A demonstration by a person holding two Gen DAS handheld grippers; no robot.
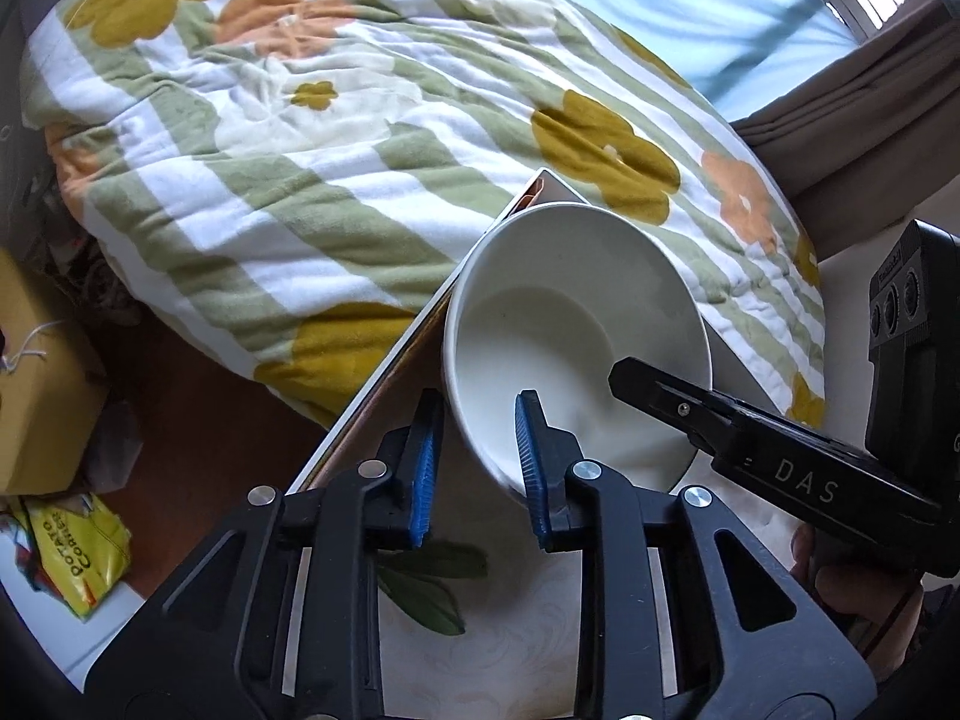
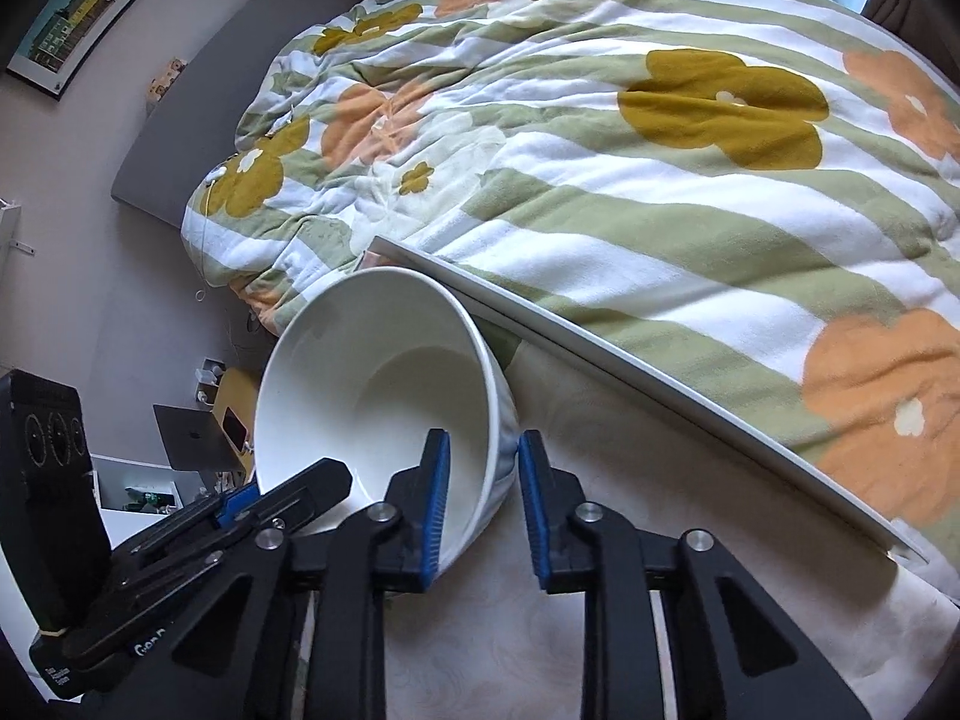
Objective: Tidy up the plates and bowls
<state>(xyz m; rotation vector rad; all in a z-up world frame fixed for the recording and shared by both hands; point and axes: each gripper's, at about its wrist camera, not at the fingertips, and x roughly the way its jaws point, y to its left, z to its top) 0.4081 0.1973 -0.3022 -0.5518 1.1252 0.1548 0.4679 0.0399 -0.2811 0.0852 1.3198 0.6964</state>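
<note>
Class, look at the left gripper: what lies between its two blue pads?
The near rim of the white bowl sits inside the left gripper, clearest in the left wrist view.

A big blanket [image 1: 336, 138] with green stripes and yellow and orange flowers lies on the bed. A yellow snack bag [image 1: 78, 552] and a brown box [image 1: 36, 384] sit on the floor. A framed picture [image 2: 90, 6] hangs on the wall. A laptop [image 2: 192, 438] stands open.
</note>
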